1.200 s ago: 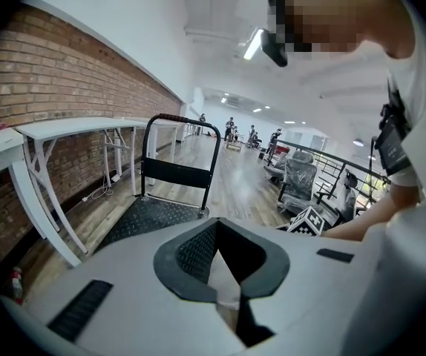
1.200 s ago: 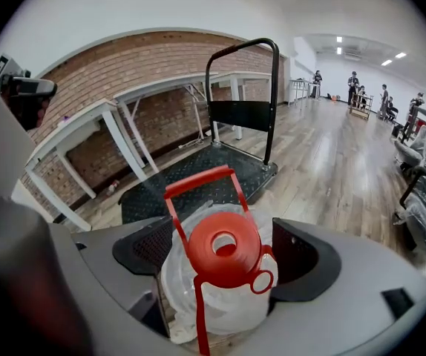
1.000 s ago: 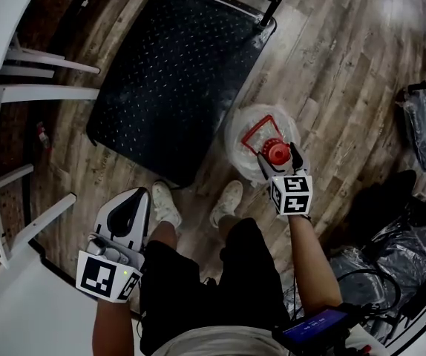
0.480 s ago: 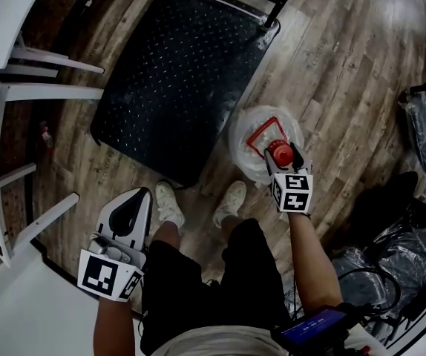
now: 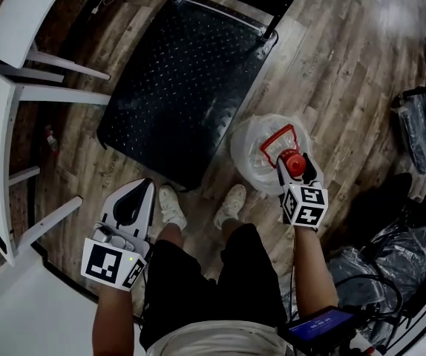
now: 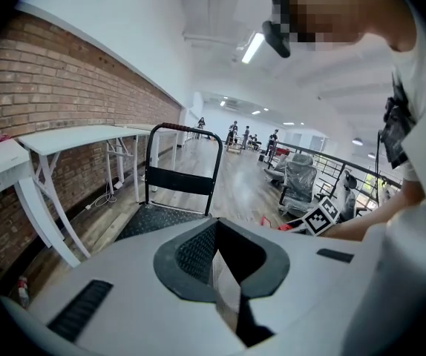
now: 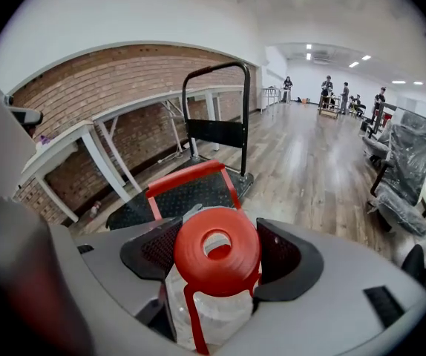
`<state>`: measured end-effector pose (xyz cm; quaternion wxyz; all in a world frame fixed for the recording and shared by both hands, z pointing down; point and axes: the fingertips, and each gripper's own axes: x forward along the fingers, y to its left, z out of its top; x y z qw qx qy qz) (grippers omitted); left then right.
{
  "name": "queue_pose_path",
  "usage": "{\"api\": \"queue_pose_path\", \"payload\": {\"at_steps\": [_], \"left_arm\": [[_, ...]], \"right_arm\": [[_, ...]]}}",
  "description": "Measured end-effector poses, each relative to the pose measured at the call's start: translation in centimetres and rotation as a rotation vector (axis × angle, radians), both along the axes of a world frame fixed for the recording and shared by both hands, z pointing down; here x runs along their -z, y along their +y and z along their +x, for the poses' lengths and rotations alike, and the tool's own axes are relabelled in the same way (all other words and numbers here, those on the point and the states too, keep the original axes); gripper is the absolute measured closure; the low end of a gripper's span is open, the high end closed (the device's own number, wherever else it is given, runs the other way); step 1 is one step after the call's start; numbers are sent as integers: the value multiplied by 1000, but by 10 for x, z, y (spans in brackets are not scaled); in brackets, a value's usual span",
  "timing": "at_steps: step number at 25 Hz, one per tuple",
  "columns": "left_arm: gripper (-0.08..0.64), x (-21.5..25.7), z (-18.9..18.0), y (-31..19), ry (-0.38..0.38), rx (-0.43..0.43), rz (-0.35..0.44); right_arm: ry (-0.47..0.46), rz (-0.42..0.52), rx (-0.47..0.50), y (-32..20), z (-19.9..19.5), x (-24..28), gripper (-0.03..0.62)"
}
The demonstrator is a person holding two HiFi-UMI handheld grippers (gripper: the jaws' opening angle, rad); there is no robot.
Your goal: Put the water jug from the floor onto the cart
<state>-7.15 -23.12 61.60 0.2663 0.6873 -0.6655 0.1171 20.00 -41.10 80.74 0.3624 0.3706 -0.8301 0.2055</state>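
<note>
The water jug (image 5: 257, 150) is clear plastic with a red cap (image 5: 295, 162) and a red carry handle (image 5: 281, 138). It hangs off the wood floor just right of the cart. My right gripper (image 5: 296, 170) is shut on its neck under the cap. In the right gripper view, both dark pads press the red cap (image 7: 217, 252) from either side. The cart (image 5: 176, 87) is a black studded platform with an upright black push handle (image 7: 213, 136) at its far end. My left gripper (image 5: 130, 199) hangs by my left leg, its jaws shut on nothing (image 6: 217, 254).
White tables (image 5: 12, 73) stand along the brick wall on the left. Black-wrapped chairs (image 5: 421, 117) and cables crowd the right side. My shoes (image 5: 170, 202) stand near the cart's front corner. A small bottle (image 5: 50, 139) lies by the table legs. People stand far down the hall.
The right gripper has closed on the jug's neck and raised it off the floor. The left gripper rose slightly.
</note>
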Motion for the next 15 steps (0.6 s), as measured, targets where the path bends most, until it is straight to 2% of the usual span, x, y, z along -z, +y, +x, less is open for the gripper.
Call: {"api": "queue_pose_path", "payload": {"at_steps": [9, 15], "left_arm": [[560, 46, -29, 0, 3, 13, 74], [560, 63, -64, 23, -29, 77, 75]], "right_arm": [[21, 82, 7, 4, -10, 112, 275], [14, 103, 68, 8, -49, 154, 275]]}}
